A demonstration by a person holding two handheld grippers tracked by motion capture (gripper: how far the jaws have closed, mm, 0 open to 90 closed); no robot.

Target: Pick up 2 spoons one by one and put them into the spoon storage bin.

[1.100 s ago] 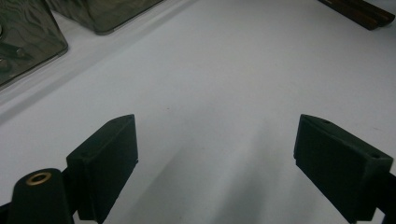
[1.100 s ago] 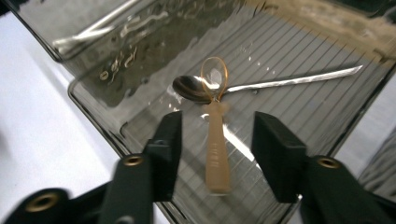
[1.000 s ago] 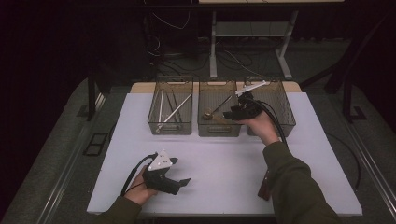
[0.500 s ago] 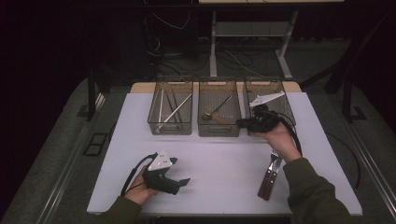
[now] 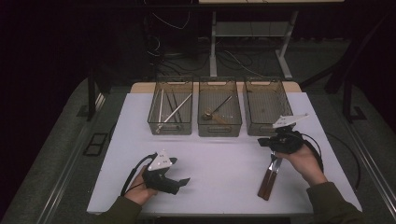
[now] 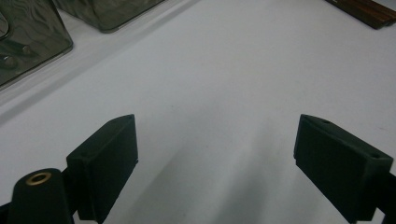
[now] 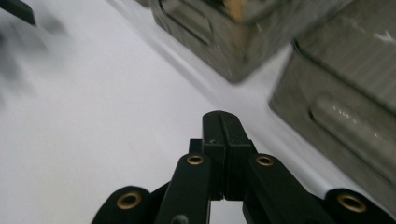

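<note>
One knife [image 5: 270, 176] | brown wooden handle, metal blade | flat on table [image 5: 219, 158]

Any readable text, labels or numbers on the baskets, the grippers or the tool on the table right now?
None readable. The small dark marks on the grey plate of the left gripper and of the right gripper are too small to read. The three mesh baskets and the wooden-handled tool show no lettering.

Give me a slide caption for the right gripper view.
Shut black right gripper above the white table, beside two grey mesh baskets.
</note>
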